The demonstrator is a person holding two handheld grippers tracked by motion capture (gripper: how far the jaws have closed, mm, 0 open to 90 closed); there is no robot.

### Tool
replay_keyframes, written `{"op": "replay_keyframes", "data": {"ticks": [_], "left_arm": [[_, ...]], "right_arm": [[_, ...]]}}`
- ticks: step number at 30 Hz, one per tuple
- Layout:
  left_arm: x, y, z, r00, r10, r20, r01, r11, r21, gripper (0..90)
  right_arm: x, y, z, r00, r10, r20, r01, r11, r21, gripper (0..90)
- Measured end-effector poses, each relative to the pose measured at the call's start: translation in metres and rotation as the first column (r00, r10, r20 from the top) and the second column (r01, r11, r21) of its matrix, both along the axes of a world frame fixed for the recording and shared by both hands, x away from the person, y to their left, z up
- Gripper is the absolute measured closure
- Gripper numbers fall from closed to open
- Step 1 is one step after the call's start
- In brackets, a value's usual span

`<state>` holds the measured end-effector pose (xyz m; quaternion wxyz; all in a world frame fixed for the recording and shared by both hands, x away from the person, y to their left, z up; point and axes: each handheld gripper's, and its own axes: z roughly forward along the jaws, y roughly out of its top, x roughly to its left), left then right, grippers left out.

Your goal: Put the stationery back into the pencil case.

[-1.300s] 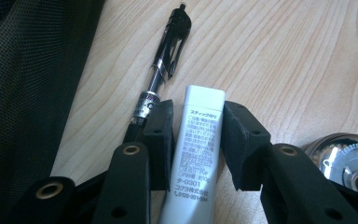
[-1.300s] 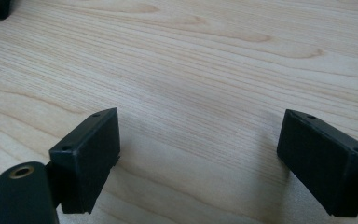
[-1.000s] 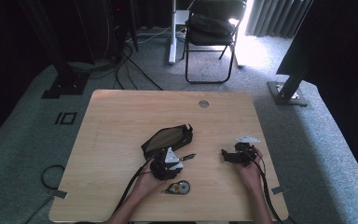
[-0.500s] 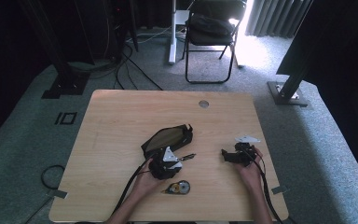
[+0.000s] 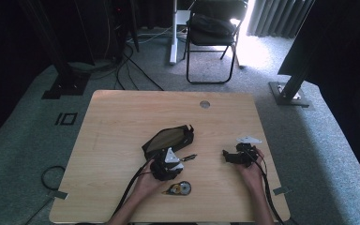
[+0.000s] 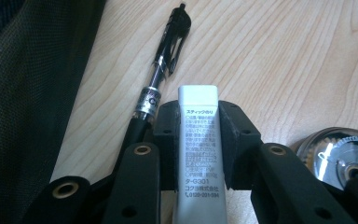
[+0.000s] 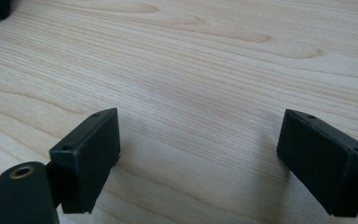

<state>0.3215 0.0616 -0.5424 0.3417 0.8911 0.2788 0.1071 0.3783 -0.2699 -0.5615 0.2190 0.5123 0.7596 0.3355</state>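
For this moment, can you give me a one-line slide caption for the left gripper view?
Left gripper shut on a glue stick, beside a black pen on the wooden table.

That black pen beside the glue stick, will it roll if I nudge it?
Probably only a little: the pen is round and lies flat on the table, but its clip should stop it. It looks light, stiff, and likely slippery.
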Motion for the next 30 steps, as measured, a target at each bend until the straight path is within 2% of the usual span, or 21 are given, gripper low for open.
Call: {"op": "replay_keyframes", "data": {"ticks": [11,21,30], "left_arm": [[-0.003,0.001,0.011,0.9999,-0.008,0.012,0.008,0.9994,-0.033,71.2],[-0.006,0.002,0.022,0.9994,-0.019,0.028,0.020,0.9991,-0.039,71.2],[-0.008,0.003,0.032,0.9990,-0.031,0.033,0.033,0.9977,-0.059,71.2]], "right_arm": [[0.000,0.000,0.000,1.0000,0.000,0.000,0.000,1.000,0.000,13.1],[0.000,0.000,0.000,1.0000,0.000,0.000,0.000,1.000,0.000,13.1],[0.000,0.000,0.000,1.0000,0.000,0.000,0.000,1.000,0.000,13.1]]}}
